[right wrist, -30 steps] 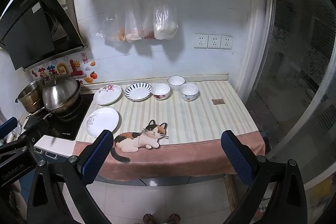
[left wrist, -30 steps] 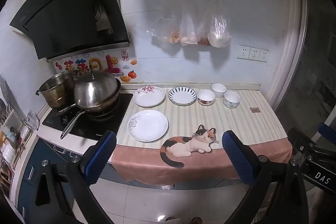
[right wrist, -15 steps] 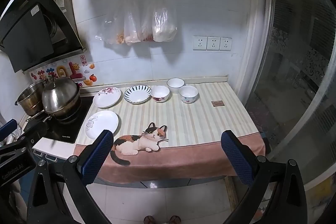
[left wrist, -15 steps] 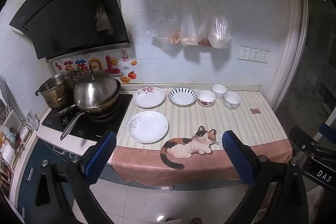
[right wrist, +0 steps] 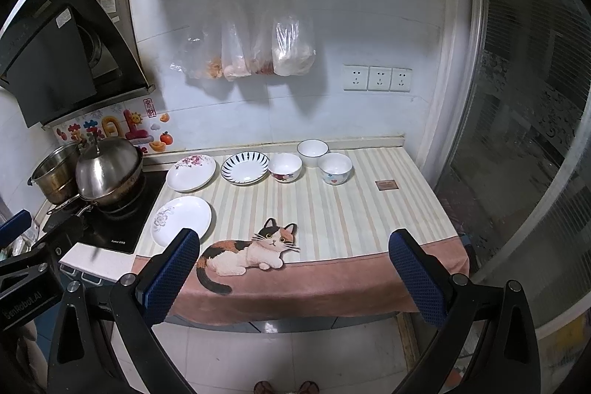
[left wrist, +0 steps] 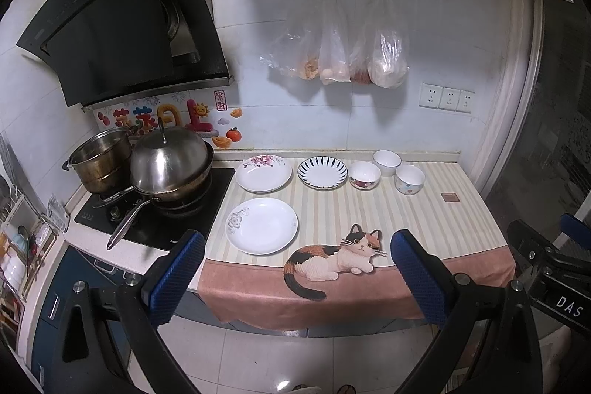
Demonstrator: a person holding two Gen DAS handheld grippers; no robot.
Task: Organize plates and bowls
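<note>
On the striped counter cloth (left wrist: pixel 436 224) lie a white plate with a grey flower (left wrist: pixel 261 225) (right wrist: pixel 181 219), a pink-flowered plate (left wrist: pixel 263 172) (right wrist: pixel 191 172) and a blue-striped plate (left wrist: pixel 322 172) (right wrist: pixel 245 167). Right of them stand three small bowls: a floral one (left wrist: pixel 365 174) (right wrist: pixel 284 166), a plain white one (left wrist: pixel 386 162) (right wrist: pixel 312 152) and one with hearts (left wrist: pixel 409 179) (right wrist: pixel 335 168). My left gripper (left wrist: pixel 295 252) and right gripper (right wrist: pixel 293 250) are both open and empty, held in front of the counter, well short of the dishes.
A stove (left wrist: pixel 159 209) with a lidded wok (left wrist: pixel 170 163) and a steel pot (left wrist: pixel 101 159) sits left of the dishes under a black hood (left wrist: pixel 122 24). Plastic bags (left wrist: pixel 343 58) hang on the wall. A glass door (right wrist: pixel 524 135) is at right.
Both grippers have drifted slightly; the counter view shifts a little in each frame. The dishes have not moved and both grippers stay open.
</note>
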